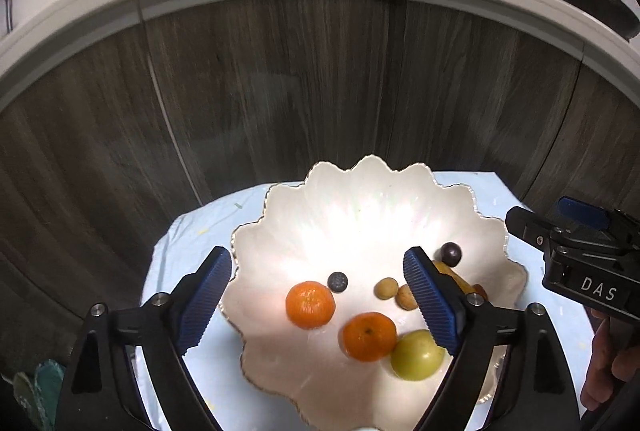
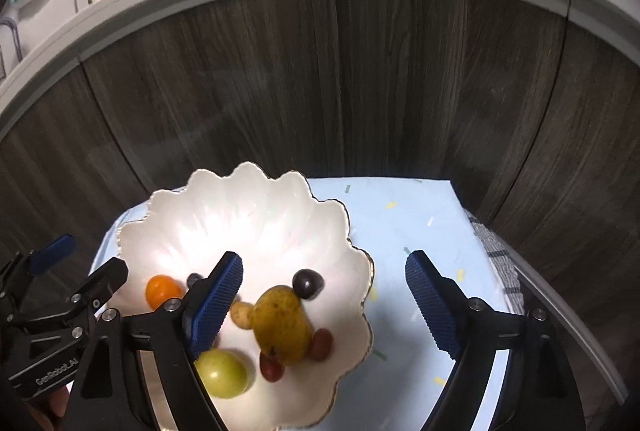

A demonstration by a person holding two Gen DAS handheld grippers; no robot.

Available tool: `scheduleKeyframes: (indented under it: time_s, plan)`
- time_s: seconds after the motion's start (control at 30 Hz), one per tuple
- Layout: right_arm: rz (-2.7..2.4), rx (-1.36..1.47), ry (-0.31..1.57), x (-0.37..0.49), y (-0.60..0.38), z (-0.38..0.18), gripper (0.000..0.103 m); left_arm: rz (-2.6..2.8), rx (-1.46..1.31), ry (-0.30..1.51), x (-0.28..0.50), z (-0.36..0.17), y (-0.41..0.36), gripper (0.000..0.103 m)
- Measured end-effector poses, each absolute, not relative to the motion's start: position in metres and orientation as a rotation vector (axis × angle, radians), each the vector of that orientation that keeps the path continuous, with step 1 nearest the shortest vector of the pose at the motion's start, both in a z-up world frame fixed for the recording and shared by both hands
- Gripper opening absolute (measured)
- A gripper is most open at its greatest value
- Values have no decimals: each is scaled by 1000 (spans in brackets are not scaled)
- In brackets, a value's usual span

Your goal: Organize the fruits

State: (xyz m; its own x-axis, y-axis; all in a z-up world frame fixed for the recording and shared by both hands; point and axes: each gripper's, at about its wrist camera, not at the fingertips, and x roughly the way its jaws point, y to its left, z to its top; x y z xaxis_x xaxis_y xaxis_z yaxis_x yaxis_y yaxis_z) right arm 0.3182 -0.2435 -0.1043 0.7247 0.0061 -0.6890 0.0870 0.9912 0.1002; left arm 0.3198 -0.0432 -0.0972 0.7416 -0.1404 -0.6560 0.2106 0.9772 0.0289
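Left wrist view, contents by size. We list the cloth (image 1: 192,231), pale blue, over the table, and on it the bowl (image 1: 360,199), white and scalloped, which holds all the fruit we can see. Our left gripper (image 1: 318,295) hangs above the bowl's near side, tongs wide apart, nothing between the pads. Our right gripper (image 2: 324,301), in its own view, hangs over the bowl's right rim, tongs likewise apart and empty.

Fruit, in the bowl:
- pear (image 2: 282,327), yellow and speckled, at the right
- green fruit (image 1: 418,355), touching one orange
- two oranges (image 1: 310,305), just beside each other
- dark plum (image 1: 451,254), beyond the pear
- two red fruits (image 2: 320,345), against the pear
- two tan fruits (image 1: 386,287), mid-bowl
- small dark berry (image 1: 337,281), beside the far orange

Step, as we judge it: fruit is in, both tongs are free. No loose fruit shows on the cloth; the next move calls for looking beyond these views for any left, or stopping.
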Motion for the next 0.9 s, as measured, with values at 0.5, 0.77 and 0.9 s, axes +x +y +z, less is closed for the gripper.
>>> scheduleKeyframes:
  time_s: [0.5,0.77,0.9]
  plan:
    - [-43,132,685,249,-233,-58,91,-169,100,664,252,-50,-30,92]
    - [-27,110,653,206,-221,-42,91,-149,92,645,204,-36,-17,93]
    - [-16,105,632,182,-216,-39,95,-140,89,643,182,-34,-12,94]
